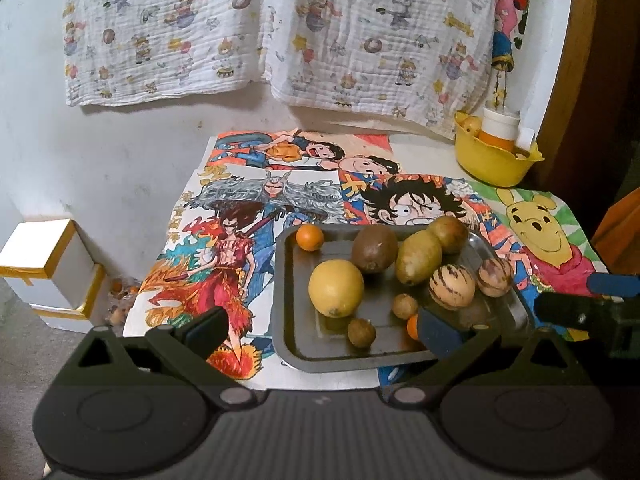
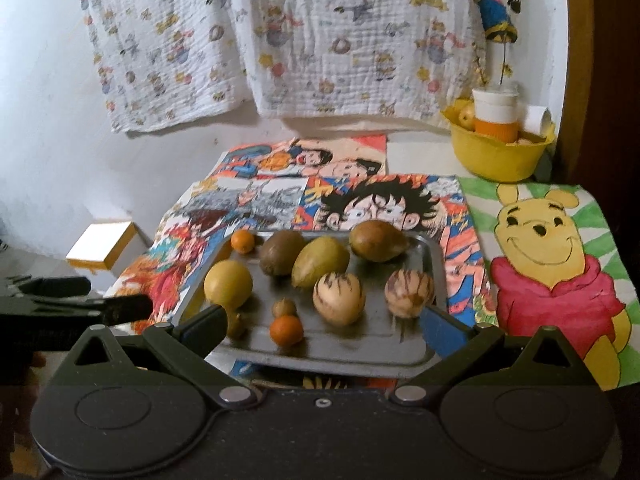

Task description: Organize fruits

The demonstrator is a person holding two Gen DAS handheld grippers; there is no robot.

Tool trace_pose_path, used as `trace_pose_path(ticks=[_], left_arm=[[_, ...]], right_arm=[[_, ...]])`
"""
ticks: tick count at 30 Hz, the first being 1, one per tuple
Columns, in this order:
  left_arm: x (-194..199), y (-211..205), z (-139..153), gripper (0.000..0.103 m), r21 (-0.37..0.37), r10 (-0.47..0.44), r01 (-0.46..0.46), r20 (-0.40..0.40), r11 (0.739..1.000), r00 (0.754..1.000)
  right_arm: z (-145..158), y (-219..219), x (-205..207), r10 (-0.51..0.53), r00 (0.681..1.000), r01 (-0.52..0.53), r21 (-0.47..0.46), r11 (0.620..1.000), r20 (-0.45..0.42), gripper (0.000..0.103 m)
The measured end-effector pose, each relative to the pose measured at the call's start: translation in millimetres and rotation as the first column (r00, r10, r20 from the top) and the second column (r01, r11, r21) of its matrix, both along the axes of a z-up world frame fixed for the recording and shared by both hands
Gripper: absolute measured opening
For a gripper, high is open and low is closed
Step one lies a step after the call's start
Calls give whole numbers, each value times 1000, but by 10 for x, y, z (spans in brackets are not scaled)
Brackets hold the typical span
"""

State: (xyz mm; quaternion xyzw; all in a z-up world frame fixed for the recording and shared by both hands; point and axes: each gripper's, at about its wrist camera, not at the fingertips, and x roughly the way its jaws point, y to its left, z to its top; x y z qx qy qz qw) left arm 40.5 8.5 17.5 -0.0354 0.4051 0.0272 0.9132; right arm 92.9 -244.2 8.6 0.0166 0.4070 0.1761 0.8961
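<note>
On the far left, white boxes with yellow edging sit on the floor beside the table. The left gripper hangs over the near edge of the table with its jaws spread wide and nothing between them; its right finger reaches over the near right part of the metal tray.

The tray lies on cartoon drawings that cover the tabletop. Across it, from left to right, lie a small orange in the far left corner, a yellow lemon, a brown kiwi, a green-yellow mango, a second mango at the far edge, and two striped pale melons. Nearer the front sit a second small orange and two small brown fruits.

The right gripper is likewise wide open and empty, its fingertips over the tray's near edge. At the far right corner, a yellow bowl holds a white and orange container.
</note>
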Motion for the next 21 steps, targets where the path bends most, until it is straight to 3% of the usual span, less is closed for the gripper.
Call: trace_pose_path(ticks=[17, 21], left_arm=[[-250, -185, -10, 102, 4, 24, -24, -39, 1000, 999], [-301, -250, -22, 102, 16, -6, 7, -55, 1000, 998]], right_arm=[[1, -230, -275, -1, 1000, 1, -3, 1000, -24, 102], [-9, -275, -347, -12, 999, 11, -4, 1000, -34, 102]])
